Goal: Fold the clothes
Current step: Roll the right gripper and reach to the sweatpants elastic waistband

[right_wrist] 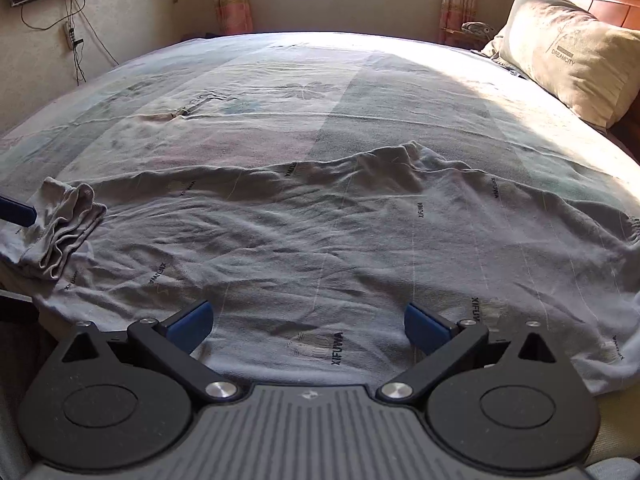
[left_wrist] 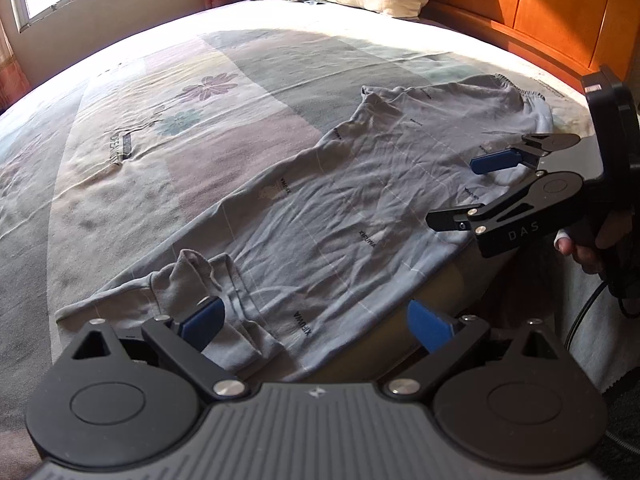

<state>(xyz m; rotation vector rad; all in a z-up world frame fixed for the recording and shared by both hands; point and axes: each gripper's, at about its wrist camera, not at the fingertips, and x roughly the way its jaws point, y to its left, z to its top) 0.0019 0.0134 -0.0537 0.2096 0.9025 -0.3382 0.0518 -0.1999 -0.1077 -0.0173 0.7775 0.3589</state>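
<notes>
While the grey garment (right_wrist: 320,240) lies flat on the bed (right_wrist: 280,92), the right gripper (right_wrist: 308,326) hovers over its near hem, jaws spread. The left gripper (left_wrist: 316,322), jaws also spread, has the bunched cuff (left_wrist: 196,276) at eleven o'clock.

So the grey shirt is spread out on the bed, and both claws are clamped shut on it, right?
Not quite. The grey shirt does lie spread on the bed, but both claws are open: the left claw and right claw grip nothing, as each wrist view shows.
</notes>
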